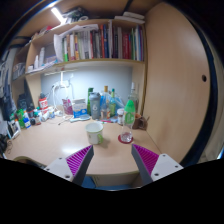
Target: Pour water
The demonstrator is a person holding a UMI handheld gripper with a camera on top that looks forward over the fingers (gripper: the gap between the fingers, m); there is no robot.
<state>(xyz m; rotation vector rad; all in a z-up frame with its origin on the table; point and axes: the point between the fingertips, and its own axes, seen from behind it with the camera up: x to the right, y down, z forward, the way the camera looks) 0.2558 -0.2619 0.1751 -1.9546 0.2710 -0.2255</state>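
The two-finger gripper (109,160) is seen from its own camera, held above a light wooden desk top (60,143). Its fingers are spread wide, with the magenta ribbed pads (78,158) facing each other across an open gap, and nothing is held between them. Only bare desk surface is seen in that gap.

Just beyond the fingers, roughly in line with the gap between them, a small pale cream-coloured cup (94,132) is found standing upright on the desk. To the right of the cup, a little apart from it, a small round dark coaster-like object (125,138) is seen lying on the desk; what it is cannot be told with certainty.

Farther back, along the wall, a crowded row of bottles and containers is lined up. Among them a tall clear plastic bottle with a green tint (129,108) is seen, and beside it a blue-labelled bottle (106,103) and a green bottle (95,104). At the far left of the row a red-and-white container (43,104) is placed.

Above the row a wooden shelf filled with upright books (100,43) is mounted, and a tall light wooden cabinet side (175,70) is seen to the right of the desk.
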